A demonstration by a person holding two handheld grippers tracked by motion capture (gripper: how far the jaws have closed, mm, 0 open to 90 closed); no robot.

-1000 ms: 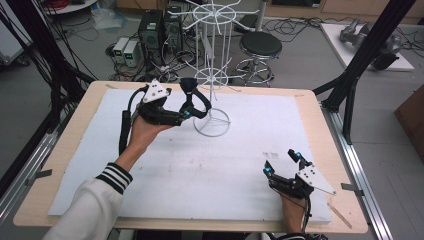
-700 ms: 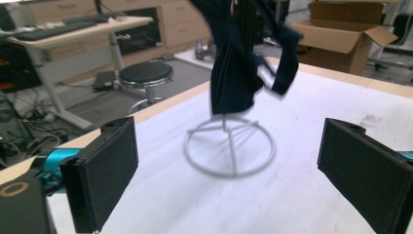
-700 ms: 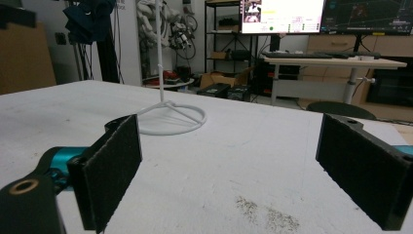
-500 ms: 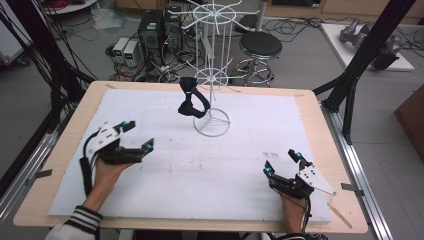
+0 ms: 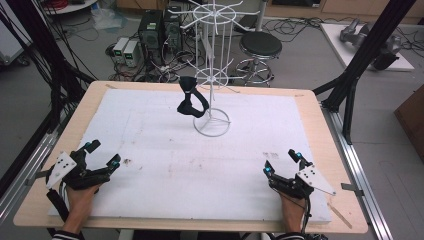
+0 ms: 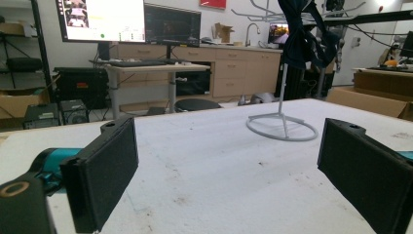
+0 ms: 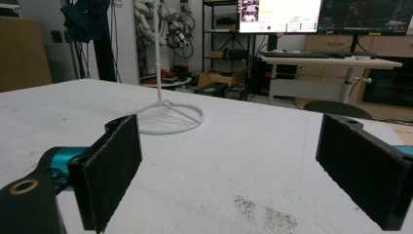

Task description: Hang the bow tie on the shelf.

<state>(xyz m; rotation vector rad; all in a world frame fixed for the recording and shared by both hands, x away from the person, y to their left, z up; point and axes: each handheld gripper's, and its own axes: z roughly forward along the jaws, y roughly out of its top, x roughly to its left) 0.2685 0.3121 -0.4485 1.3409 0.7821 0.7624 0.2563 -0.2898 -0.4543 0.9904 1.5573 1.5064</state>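
A white wire rack [image 5: 212, 75] stands on a ring base [image 5: 212, 122] at the back middle of the white mat [image 5: 200, 165]. A dark blue cloth item [image 5: 191, 99] hangs from one of its lower hooks, left of the pole; it also hangs at the top of the left gripper view [image 6: 304, 34] and the right gripper view [image 7: 85, 17]. My left gripper [image 5: 103, 156] rests open near the front left corner, nothing between its pads [image 6: 104, 175]. My right gripper [image 5: 281, 162] rests open near the front right, pads [image 7: 109, 165] bare.
The mat covers a wooden table [image 5: 80, 115] framed by black struts. Beyond the far edge are a round stool [image 5: 260, 47], computer boxes [image 5: 155, 32] and cables on the floor. Small dark smudges [image 5: 272, 155] mark the mat near the right gripper.
My left gripper let go of the dark cloth item, leaving it hanging on the rack, then drew back to the front left corner and stands open. The right gripper stayed put.
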